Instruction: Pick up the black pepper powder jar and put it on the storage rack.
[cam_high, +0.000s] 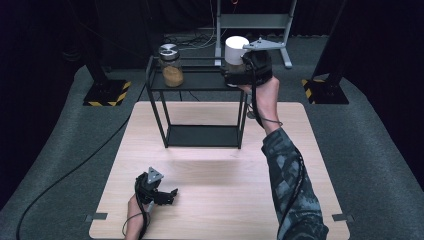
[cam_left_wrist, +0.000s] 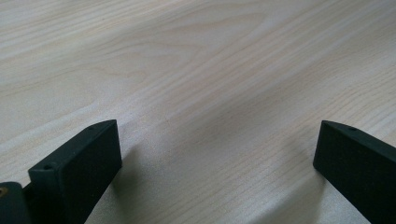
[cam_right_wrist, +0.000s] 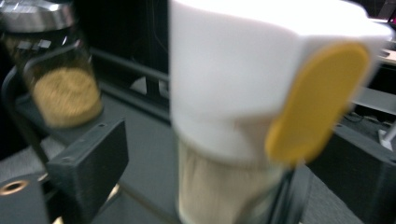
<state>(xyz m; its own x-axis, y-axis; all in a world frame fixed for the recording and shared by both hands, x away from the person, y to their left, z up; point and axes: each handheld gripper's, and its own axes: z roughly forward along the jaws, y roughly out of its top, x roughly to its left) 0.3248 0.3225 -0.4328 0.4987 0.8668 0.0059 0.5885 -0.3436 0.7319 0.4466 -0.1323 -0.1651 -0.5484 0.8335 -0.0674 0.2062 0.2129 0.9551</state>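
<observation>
On shelf (cam_high: 200, 80), white-capped jar (cam_high: 235, 52) seemingly upright.

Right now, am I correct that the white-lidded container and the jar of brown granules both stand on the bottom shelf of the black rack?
Not quite: the white-lidded container and the jar of brown granules both stand on the top shelf of the black rack, as the high view shows.

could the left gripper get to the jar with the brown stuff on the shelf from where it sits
Probably yes. The left gripper rests open on the table's near edge, and the jar stands on the rack's open top left, unblocked; the right gripper works far right.
</observation>
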